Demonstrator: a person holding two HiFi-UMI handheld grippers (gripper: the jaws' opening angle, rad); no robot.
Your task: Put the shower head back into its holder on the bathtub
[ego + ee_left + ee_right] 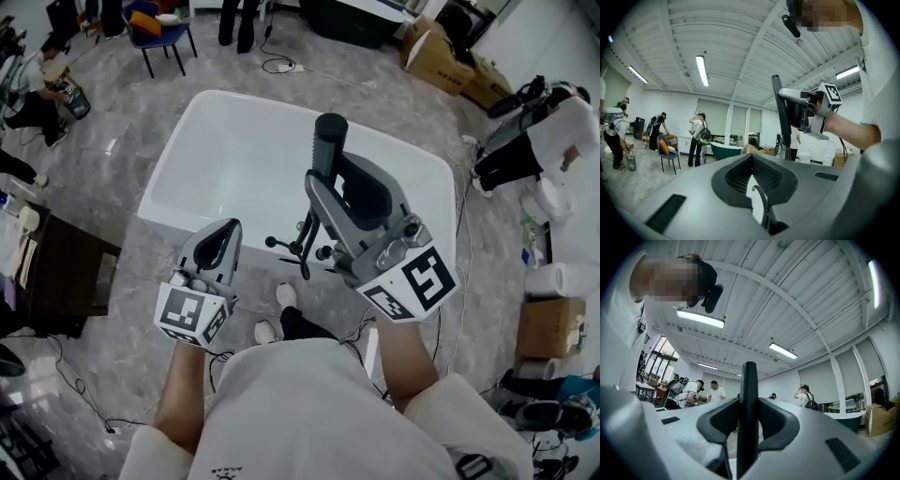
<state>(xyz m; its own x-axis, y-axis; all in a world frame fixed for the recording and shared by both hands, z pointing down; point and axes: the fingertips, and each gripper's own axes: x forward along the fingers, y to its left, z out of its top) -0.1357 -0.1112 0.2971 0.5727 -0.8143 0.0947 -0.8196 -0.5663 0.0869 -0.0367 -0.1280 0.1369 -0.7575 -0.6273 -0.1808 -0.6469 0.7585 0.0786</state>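
A white bathtub stands in front of me in the head view. On its near rim sits a black fitting with small knobs. My right gripper is shut on the black handle of the shower head and holds it upright above the tub's near side. In the right gripper view the handle stands as a dark bar clamped between the jaws of that gripper. My left gripper hovers left of the fitting, shut and empty. From it I see the handle in the right gripper.
Cardboard boxes lie beyond the tub at the right. A blue chair stands at the far left, a dark table beside me at the left. People work round the room's edges. Cables trail on the marble floor.
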